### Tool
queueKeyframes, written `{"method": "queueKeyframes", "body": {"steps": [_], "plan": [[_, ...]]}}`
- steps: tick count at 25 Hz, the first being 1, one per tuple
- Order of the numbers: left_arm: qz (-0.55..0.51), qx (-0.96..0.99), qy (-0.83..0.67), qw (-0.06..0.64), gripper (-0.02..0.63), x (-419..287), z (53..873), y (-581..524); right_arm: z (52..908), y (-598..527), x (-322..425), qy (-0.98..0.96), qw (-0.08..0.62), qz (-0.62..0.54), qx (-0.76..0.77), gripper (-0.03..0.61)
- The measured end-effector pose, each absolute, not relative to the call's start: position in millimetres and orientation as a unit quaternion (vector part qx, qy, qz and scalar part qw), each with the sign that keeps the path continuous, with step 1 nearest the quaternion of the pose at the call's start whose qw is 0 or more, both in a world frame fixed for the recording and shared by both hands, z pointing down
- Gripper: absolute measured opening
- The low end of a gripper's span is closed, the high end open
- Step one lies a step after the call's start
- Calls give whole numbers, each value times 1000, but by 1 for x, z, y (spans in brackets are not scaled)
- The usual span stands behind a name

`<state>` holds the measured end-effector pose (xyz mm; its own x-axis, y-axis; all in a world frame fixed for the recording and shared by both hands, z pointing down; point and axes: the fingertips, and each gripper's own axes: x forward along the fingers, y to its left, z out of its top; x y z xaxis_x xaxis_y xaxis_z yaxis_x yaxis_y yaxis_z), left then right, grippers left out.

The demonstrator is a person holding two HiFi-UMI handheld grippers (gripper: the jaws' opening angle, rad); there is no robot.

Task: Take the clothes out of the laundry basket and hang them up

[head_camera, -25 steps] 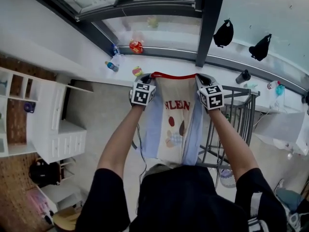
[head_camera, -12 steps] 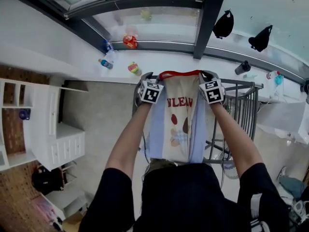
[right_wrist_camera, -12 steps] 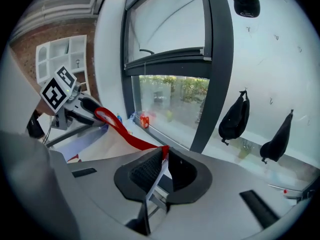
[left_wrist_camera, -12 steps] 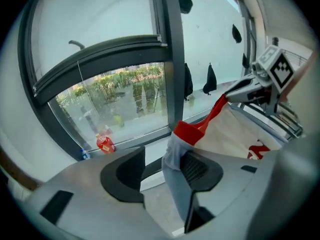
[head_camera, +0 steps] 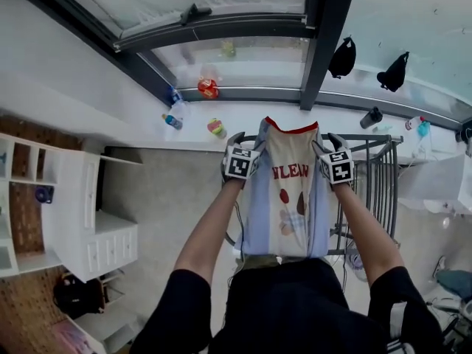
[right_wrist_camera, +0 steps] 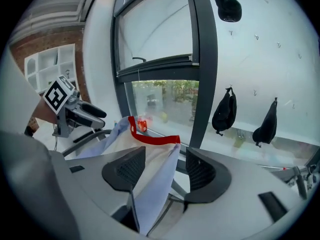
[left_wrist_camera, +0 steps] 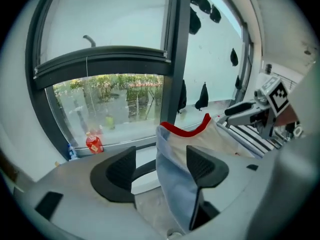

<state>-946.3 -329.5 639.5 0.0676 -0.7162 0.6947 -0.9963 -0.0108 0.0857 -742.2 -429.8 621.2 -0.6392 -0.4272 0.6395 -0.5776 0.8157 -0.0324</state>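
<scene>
A cream shirt (head_camera: pixel 291 186) with a red collar (head_camera: pixel 292 129) and pale blue sleeves hangs between my two grippers, over the end rail of a grey drying rack (head_camera: pixel 374 169). My left gripper (head_camera: pixel 237 144) is at its left shoulder and my right gripper (head_camera: pixel 330 144) at its right shoulder. In the left gripper view the jaws (left_wrist_camera: pixel 160 169) have just been opening and stand wide, with the blue shoulder cloth (left_wrist_camera: pixel 175 184) loose between them, resting against the right pad (left_wrist_camera: pixel 202 165). The right gripper (right_wrist_camera: pixel 162 171) has also just been opening, and the cloth (right_wrist_camera: pixel 152 184) hangs free between its pads.
A white window sill (head_camera: pixel 221 109) ahead carries bottles and a red packet (head_camera: pixel 208 88). A dark window post (head_camera: pixel 322 50) rises behind the rack. Black pouches (head_camera: pixel 342 56) hang on the wall at the right. White shelves and drawers (head_camera: pixel 88 220) stand at the left.
Both grippers have come down with the shirt onto the rack's end. Both pairs of jaws have opened, and the red collar, stretched straight before, now sags between them.
</scene>
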Motion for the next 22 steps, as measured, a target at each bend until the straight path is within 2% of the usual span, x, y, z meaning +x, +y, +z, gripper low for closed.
{"method": "queueKeyframes", "body": {"steps": [8,12,18,20,22], "plan": [[187,708,-629,260,290,-939,581,-301,573,-386,-735,-902,278,149,295,219],[123,734,-619,252,290,-935,540,-282,544,-356,-728,-905,261,149,303,219],[20,811,-536,235,288,-877,477,-241,523,-300,-707,-893,252,184,324,218],[-6,834,-495,243,279,-855,468,-226,511,-281,-696,-889,225,203,343,181],[-19,848,-469,245,214,-838,463,-213,497,-266,-683,-884,194,213,369,110]]}}
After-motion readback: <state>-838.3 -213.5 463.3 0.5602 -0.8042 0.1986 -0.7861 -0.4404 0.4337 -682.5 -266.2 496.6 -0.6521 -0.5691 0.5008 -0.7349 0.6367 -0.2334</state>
